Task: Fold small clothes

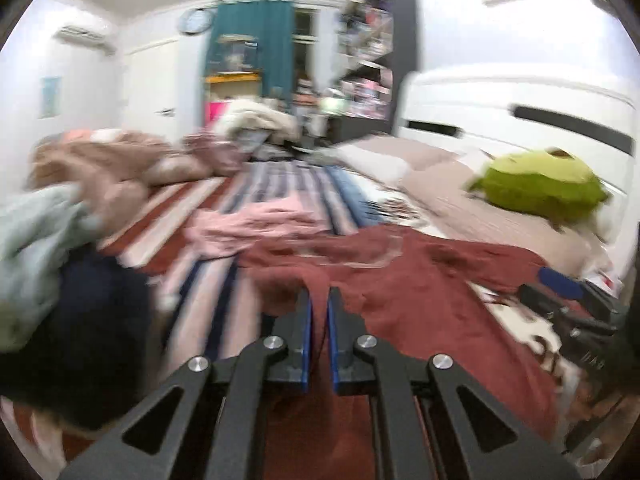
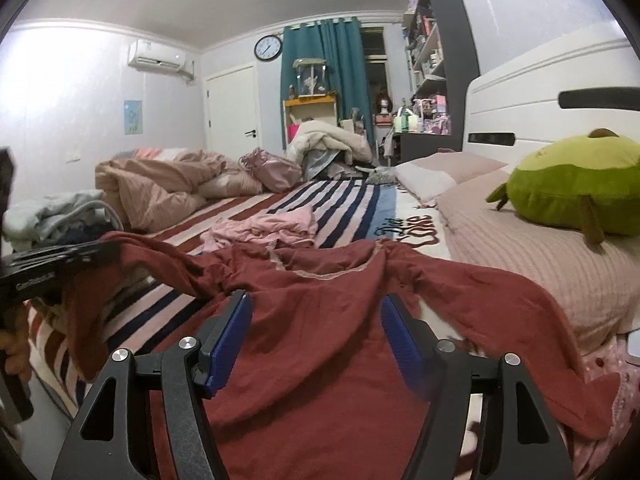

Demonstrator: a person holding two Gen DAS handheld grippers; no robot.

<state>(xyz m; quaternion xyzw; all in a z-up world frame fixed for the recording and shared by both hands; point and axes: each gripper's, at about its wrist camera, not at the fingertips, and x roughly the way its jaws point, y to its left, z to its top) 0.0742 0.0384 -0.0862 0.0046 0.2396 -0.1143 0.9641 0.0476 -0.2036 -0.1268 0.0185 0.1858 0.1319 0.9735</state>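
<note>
While the dark red top (image 2: 320, 320) lies spread across the near part of the bed, over its striped blanket (image 2: 320, 200), the left tongs (image 1: 319, 300) are pinched almost fully together on a fold of that red cloth, which runs up between the blue pads (image 1: 306, 320). In the right wrist view the left tongs show at the far left edge, held in a person's hand (image 2: 16, 344), with a sleeve of the red top lifted off the blanket and hanging from them. The right tongs (image 2: 316, 312) stand about half open just above the body of the top; red cloth shows between the two blue pads, but neither pad presses on it, and no earlier picture is there to compare. The neckline of the top (image 2: 324, 268) points away towards the far end of the bed, and its other sleeve trails off to the right beside a pinkish ribbed pillow (image 2: 540, 248). A crumpled pink garment (image 2: 264, 228) lies just beyond the red top on the blanket. A green plush toy (image 2: 576, 188) rests on the pillow against the white headboard (image 2: 520, 92). To the left, a pile of pale and dark clothes (image 2: 56, 216) sits near a rumpled beige duvet (image 2: 160, 184). The left wrist view is blurred throughout.
</note>
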